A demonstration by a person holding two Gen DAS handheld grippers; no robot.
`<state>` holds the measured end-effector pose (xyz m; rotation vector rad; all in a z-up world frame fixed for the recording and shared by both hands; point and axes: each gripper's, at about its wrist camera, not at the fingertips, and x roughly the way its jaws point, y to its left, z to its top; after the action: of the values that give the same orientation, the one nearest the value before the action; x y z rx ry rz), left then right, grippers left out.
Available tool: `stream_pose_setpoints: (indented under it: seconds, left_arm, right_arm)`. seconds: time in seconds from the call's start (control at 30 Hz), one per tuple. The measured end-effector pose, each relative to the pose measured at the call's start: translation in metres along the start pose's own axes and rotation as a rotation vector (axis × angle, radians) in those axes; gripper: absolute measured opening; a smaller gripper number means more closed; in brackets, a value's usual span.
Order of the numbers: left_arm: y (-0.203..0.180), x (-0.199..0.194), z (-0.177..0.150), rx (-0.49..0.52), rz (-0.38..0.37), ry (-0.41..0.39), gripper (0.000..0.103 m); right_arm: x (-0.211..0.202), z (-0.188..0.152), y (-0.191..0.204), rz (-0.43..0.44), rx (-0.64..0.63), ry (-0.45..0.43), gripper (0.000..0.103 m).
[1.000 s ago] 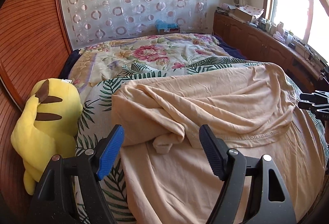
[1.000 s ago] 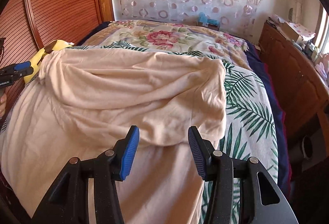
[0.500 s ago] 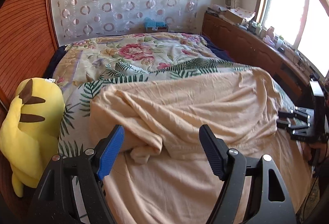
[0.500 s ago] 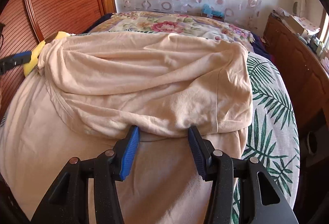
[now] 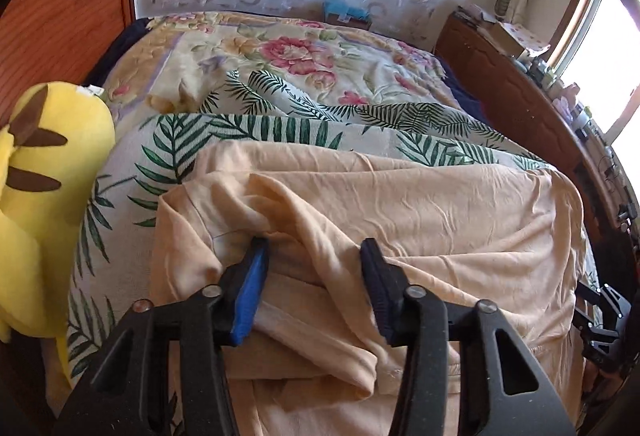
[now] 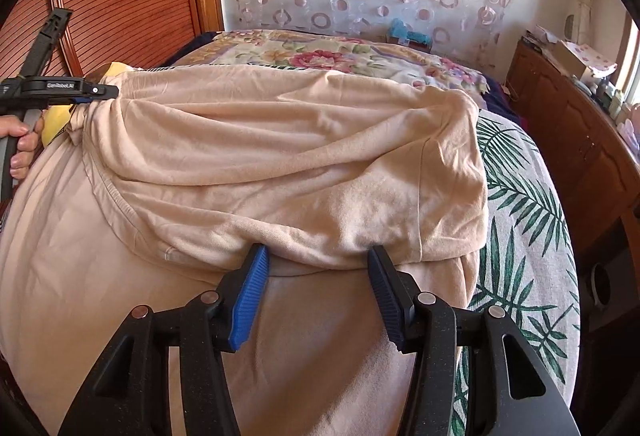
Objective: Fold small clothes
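A: Left hand-held gripper [image 5: 312, 256]?
B: Jaws just been closing, a bunched ridge of the peach cotton garment [image 5: 420, 212] between them; left pad touches cloth, real pinch — cannot tell.
A: Right hand-held gripper [image 6: 318, 260]?
B: Jaws apart, tips at the garment's folded-over hem.
A: Garment's place?
B: Spread over the bed's near end, on the palm-leaf sheet [image 6: 520, 196]. Yellow plush toy [image 5: 44, 204] at the bed's left edge.
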<state>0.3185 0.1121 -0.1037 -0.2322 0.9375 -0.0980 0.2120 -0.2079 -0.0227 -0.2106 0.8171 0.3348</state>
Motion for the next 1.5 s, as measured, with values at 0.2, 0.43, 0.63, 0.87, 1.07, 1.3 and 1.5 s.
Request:
stream_pose_setpoints:
  seconds: [0.2,0.43,0.63,0.87,1.07,1.3,1.5]
  left_arm:
    - [-0.003,-0.027,-0.012,0.037,-0.023,-0.062,0.006]
    - [-0.014,-0.093,-0.040,0.109,-0.058,-0.174,0.006]
    - [-0.011,-0.100,-0.057,0.129,-0.052,-0.183,0.005]
    - [-0.004,-0.091,-0.064,0.111,-0.054,-0.171,0.005]
    - [-0.009,-0.094,-0.059,0.099,-0.069,-0.182,0.005]
    - [-0.023,-0.136,-0.060,0.128,-0.101,-0.268,0.004]
    - [-0.031,-0.187,-0.076,0.163,-0.103,-0.339,0.004]
  right_arm:
    - [-0.001,-0.001,-0.002,0.002,-0.002,-0.003,0.054]
    - [-0.001,-0.001,-0.003,0.004,-0.001,-0.004,0.054]
    - [-0.011,-0.001,-0.007,0.020,0.006,-0.048,0.054]
    - [-0.014,0.003,0.017,0.104,-0.075,-0.050,0.054]
    - [-0.003,0.007,0.041,0.139,-0.166,-0.019,0.054]
    - [-0.007,0.007,0.045,0.143,-0.229,-0.011,0.005]
    - [-0.064,-0.005,0.030,0.196,-0.195,-0.097,0.005]
